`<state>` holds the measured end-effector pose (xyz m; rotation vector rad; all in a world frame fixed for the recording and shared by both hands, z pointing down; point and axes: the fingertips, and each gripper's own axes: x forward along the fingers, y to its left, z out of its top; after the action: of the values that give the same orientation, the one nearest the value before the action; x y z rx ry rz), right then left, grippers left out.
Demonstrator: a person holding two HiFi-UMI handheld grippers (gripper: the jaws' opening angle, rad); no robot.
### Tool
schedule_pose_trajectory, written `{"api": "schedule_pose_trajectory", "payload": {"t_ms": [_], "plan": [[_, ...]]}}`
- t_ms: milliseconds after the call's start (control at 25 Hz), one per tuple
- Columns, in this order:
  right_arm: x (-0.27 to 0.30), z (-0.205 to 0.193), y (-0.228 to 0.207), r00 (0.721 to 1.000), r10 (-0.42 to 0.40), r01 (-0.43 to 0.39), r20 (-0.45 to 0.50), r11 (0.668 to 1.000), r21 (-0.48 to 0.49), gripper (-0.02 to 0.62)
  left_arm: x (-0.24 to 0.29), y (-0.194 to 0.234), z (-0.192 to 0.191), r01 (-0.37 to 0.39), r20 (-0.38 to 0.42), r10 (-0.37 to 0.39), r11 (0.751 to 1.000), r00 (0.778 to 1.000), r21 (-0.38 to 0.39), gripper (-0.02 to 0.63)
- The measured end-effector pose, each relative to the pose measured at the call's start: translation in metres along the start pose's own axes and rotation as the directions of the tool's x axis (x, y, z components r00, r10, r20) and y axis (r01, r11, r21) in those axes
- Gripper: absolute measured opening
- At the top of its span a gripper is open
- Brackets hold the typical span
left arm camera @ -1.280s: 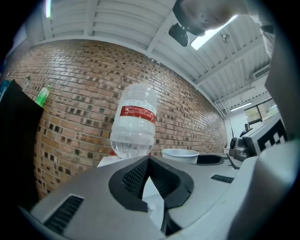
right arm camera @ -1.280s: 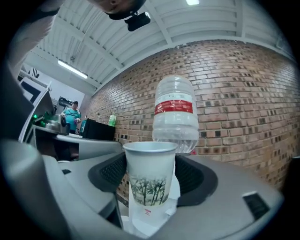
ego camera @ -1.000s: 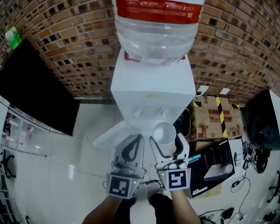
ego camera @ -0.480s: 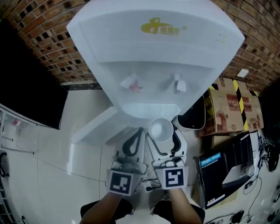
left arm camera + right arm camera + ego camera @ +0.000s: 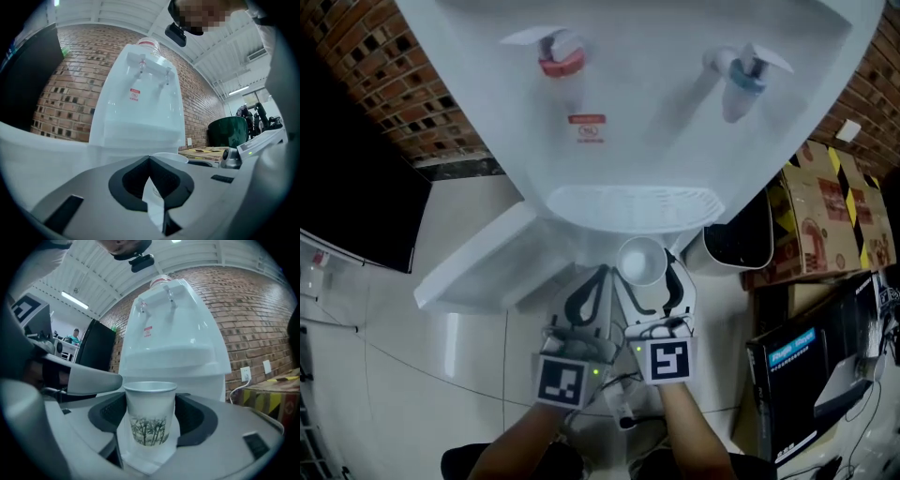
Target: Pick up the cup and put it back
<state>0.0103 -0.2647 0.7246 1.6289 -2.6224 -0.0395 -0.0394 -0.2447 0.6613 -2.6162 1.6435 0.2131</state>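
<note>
A white paper cup (image 5: pixel 641 260) with a tree print (image 5: pixel 149 413) stands upright between the jaws of my right gripper (image 5: pixel 649 281), which is shut on its sides (image 5: pixel 150 401). The cup hangs just below and in front of the drip tray (image 5: pixel 628 206) of a white water dispenser (image 5: pixel 173 333). Above the tray are a red tap (image 5: pixel 558 56) and a blue tap (image 5: pixel 741 75). My left gripper (image 5: pixel 598 277) is right beside the right one, its jaws shut (image 5: pixel 150 158) with nothing between them. The cup's rim (image 5: pixel 169 158) peeps over it.
The dispenser's lower door (image 5: pixel 478 267) stands open at the left. A dark bin (image 5: pixel 741 234), a cardboard box with yellow-black tape (image 5: pixel 834 206) and a black printer box (image 5: pixel 816 375) crowd the right. A black panel (image 5: pixel 347 187) and a brick wall (image 5: pixel 384 84) are at the left.
Both grippers and the head view have sunk down the dispenser's front: the bottle has left the view, and the taps and drip tray loom large. The cup stays gripped.
</note>
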Motion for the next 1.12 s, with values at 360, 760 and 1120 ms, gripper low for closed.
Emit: {"api": "schedule_pose_trajectory", "payload": {"t_ms": [360, 760, 1120], "plan": [[0.044, -0.081, -0.011, 0.999, -0.005, 0.004, 0.034, 1.000, 0.018, 0.331, 0.001, 0.013, -0.065, -0.003, 0.000, 0.003, 1.000, 1.000, 0.000, 0.003], [0.114, -0.162, -0.042, 0.999, -0.044, 0.045, -0.019, 0.997, 0.065, 0.331, -0.005, 0.018, -0.092, 0.010, -0.001, -0.010, 1.000, 1.000, 0.026, 0.003], [0.144, -0.201, -0.050, 0.997, -0.067, 0.069, -0.041, 0.996, 0.051, 0.337, -0.022, 0.028, -0.114, -0.013, -0.044, 0.014, 0.999, 0.999, 0.040, 0.003]]}}
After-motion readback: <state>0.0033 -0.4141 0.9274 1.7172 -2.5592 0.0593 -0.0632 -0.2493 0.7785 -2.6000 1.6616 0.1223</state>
